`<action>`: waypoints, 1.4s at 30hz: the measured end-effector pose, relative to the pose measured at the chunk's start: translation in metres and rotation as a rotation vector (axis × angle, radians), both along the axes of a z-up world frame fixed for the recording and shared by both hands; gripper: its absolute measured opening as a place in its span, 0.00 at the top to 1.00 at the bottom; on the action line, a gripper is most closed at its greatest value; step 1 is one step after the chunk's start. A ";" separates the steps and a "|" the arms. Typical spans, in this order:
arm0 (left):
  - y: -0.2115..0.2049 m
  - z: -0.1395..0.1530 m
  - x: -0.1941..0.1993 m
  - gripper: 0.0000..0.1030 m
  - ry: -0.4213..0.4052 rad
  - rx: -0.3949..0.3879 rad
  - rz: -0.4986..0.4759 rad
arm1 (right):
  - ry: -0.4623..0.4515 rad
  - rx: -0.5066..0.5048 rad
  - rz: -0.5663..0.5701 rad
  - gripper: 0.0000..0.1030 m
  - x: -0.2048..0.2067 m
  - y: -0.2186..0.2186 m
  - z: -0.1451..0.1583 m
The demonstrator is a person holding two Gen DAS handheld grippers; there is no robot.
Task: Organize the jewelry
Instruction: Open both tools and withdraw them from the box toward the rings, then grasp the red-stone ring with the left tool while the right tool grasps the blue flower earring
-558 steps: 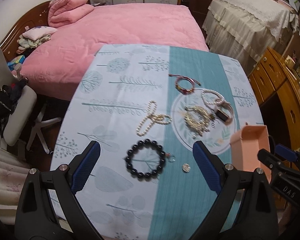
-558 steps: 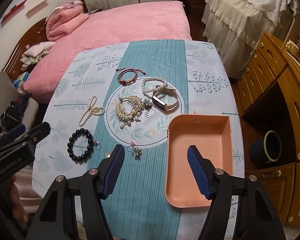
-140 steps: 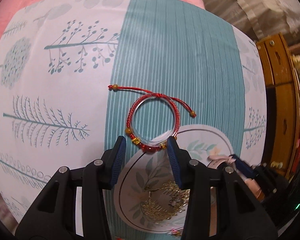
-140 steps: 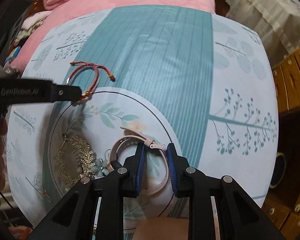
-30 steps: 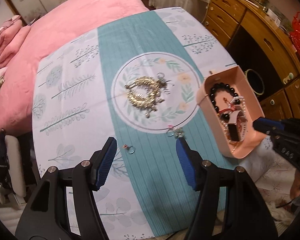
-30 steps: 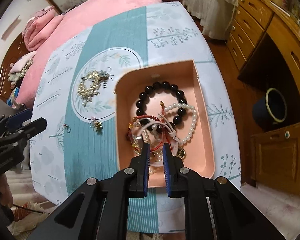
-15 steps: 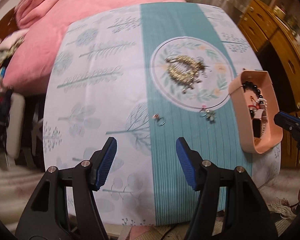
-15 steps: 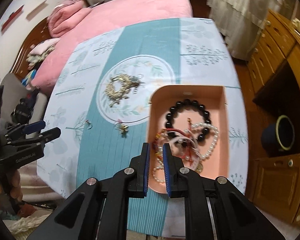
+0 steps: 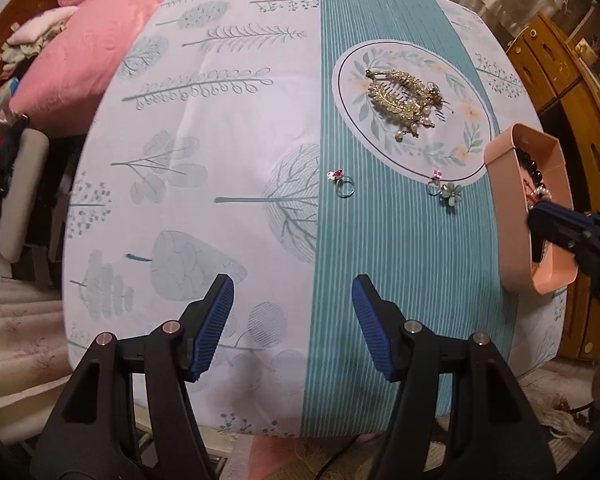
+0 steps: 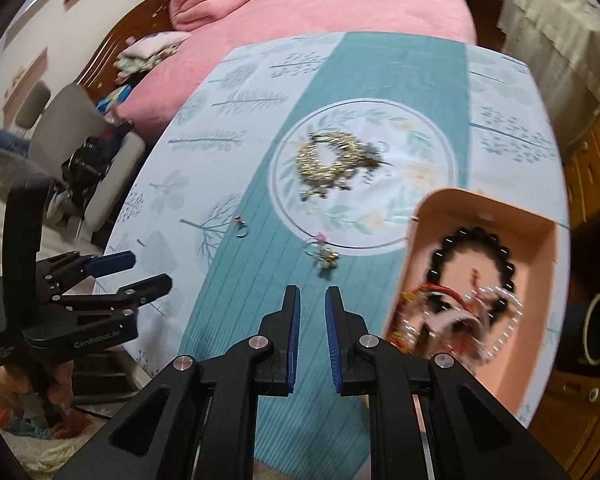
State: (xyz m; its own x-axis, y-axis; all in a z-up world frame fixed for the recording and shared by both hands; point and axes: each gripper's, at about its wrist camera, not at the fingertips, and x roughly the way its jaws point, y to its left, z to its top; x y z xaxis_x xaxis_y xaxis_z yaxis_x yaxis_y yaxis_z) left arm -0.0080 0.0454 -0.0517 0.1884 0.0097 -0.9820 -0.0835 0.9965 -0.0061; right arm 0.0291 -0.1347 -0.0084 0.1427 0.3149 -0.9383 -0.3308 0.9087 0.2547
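Left gripper (image 9: 292,324) points steeply down over the tabletop's (image 9: 228,128) near edge, jaws spread, nothing between them; a hand (image 10: 32,396) grips its handle below the left edge. Right gripper (image 10: 312,332) also tilts down over the near teal stripe, jaws nearly pressed together, empty. Pink tray (image 10: 540,280) with bracelets sits at the right edge; gold hair comb (image 9: 404,100) centre, small ring (image 9: 344,186) and flower ring (image 9: 446,192) nearer
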 end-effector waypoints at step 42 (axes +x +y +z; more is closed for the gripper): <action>-0.022 -0.063 0.096 0.78 -0.012 -0.073 -0.031 | 0.001 -0.097 0.043 0.89 0.021 0.031 -0.080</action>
